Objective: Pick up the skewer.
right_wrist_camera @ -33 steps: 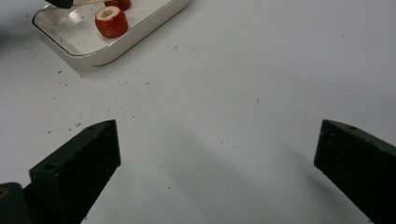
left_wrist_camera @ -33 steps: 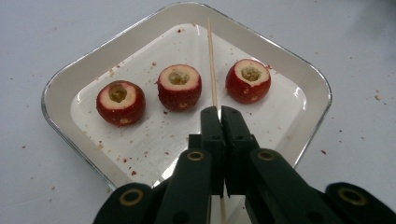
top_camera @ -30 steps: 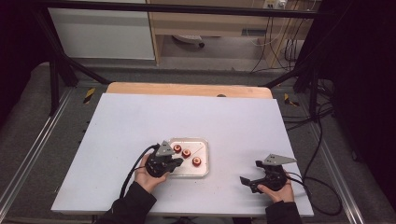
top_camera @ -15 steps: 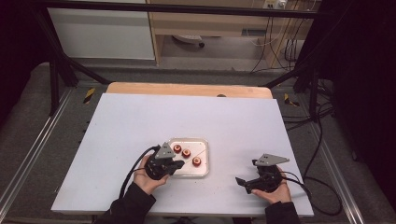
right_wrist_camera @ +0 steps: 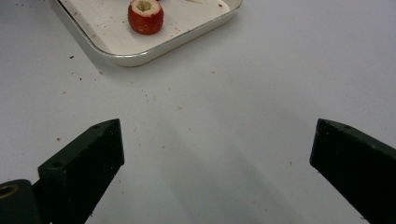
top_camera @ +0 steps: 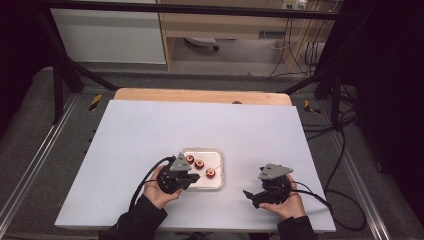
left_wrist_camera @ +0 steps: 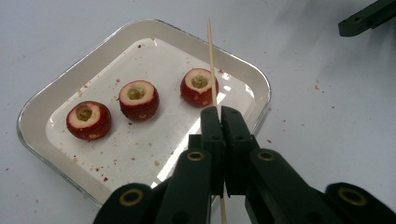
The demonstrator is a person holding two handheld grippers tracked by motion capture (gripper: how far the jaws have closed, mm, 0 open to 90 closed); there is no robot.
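Two black jaws of right gripper (right_wrist_camera: 217,158) at bottom corners, wide apart, nothing btwn them, only bare white table (right_wrist_camera: 261,93). Small crumbs scattered over table, mostly near tray. Tray (right_wrist_camera: 140,55) at top left, corner w/ raised rim in frame, well apart from jaws. One red fruit (right_wrist_camera: 145,17) inside tray, top cut off, pale flesh w/ cored hole, upright. Red specks on tray floor.
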